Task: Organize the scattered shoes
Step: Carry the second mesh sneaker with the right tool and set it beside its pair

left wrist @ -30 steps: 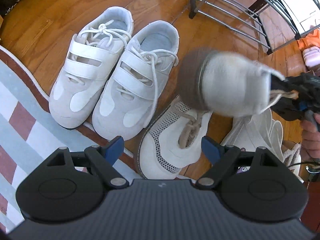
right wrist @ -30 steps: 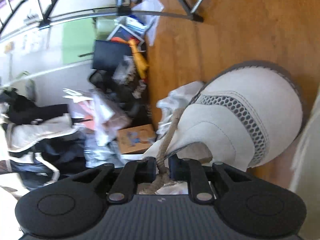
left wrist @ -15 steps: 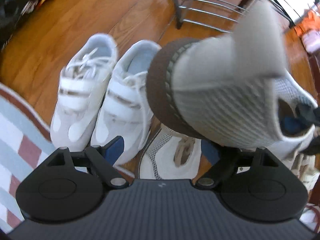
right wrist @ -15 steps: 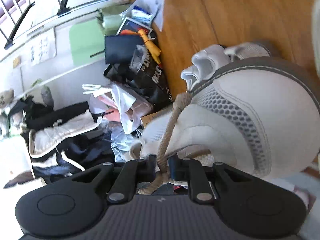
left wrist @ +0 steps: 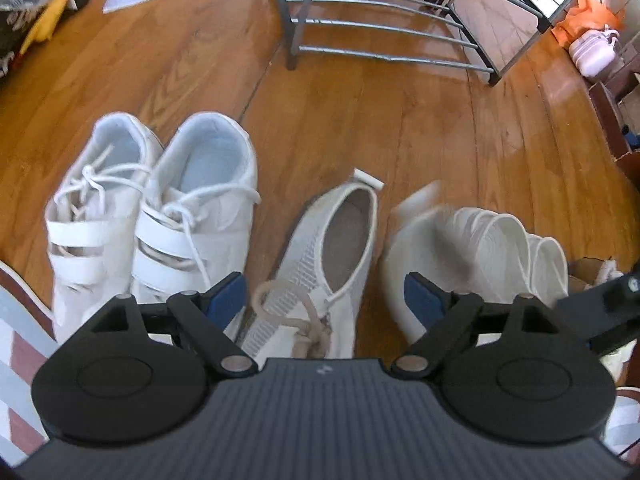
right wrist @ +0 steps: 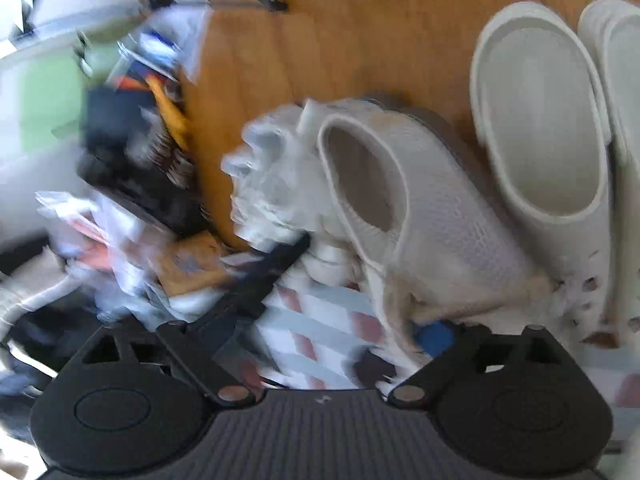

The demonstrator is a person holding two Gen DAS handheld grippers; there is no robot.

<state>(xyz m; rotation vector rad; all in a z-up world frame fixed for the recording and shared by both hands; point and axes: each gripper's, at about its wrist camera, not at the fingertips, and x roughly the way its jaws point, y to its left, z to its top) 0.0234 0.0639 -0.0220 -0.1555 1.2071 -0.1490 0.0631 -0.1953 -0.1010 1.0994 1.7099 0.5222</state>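
A pair of white strap sneakers (left wrist: 152, 216) stands on the wood floor at the left. A white mesh slip-on sneaker (left wrist: 332, 264) with a tan lace stands just ahead of my open, empty left gripper (left wrist: 326, 296). White clogs (left wrist: 492, 248) lie to its right. In the right wrist view a mesh sneaker (right wrist: 416, 208) lies beside the clogs (right wrist: 540, 128) on the floor and rug edge. My right gripper (right wrist: 328, 332) is open, its fingers spread near the sneaker's toe; the view is blurred.
A grey metal shoe rack (left wrist: 380, 20) stands on the floor beyond the shoes. A striped rug (left wrist: 16, 320) lies at the near left. Bags, boxes and papers (right wrist: 132, 184) are piled at the left of the right wrist view.
My right gripper carried the mesh sneaker by its lace across the left view, set it down beside the clogs and opened. The left gripper stayed open.
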